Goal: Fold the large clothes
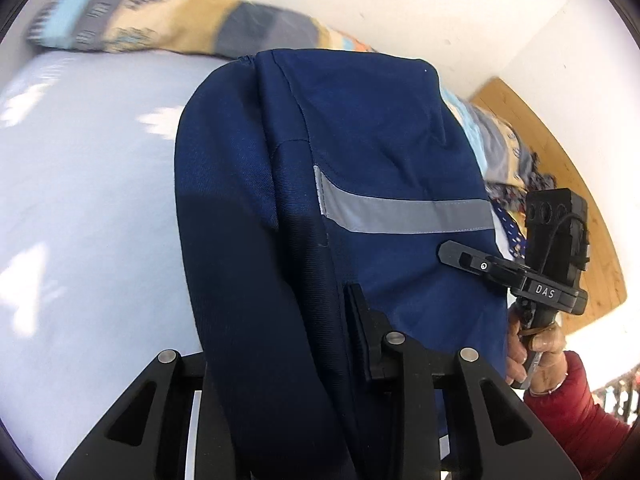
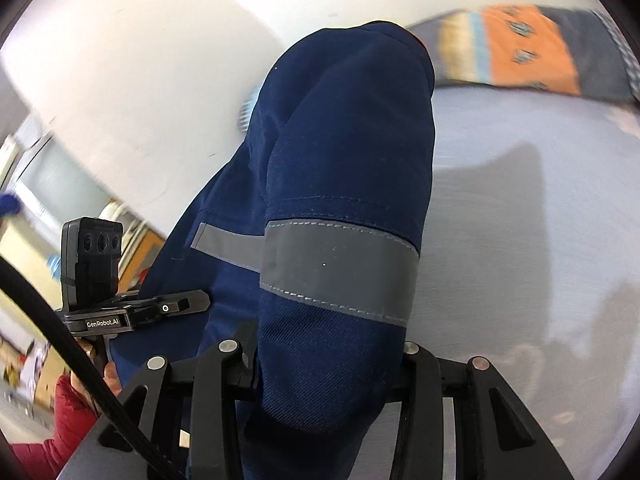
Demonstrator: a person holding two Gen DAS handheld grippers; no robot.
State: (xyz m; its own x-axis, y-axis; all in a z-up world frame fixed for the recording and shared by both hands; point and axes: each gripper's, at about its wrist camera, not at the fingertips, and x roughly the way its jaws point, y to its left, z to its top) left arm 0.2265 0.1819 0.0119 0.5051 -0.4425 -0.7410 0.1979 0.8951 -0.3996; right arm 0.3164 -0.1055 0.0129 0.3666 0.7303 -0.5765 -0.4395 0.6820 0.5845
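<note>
Pale bed sheet (image 1: 88, 208) below. My left gripper (image 1: 280, 364) and right gripper (image 2: 328, 360), jaws clenched on navy work jacket (image 1: 360, 140), hold it lifted; I judge folding barely begun.

Navy garment (image 1: 360, 128) blocks ahead; pale bed surface (image 1: 88, 208) left open.

The garment (image 1: 360, 128) hangs from both grippers over the bed (image 1: 88, 200), blanket (image 1: 168, 20) behind it.

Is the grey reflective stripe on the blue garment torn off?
No, the grey stripe is stitched flat across the blue garment, whole.
</note>
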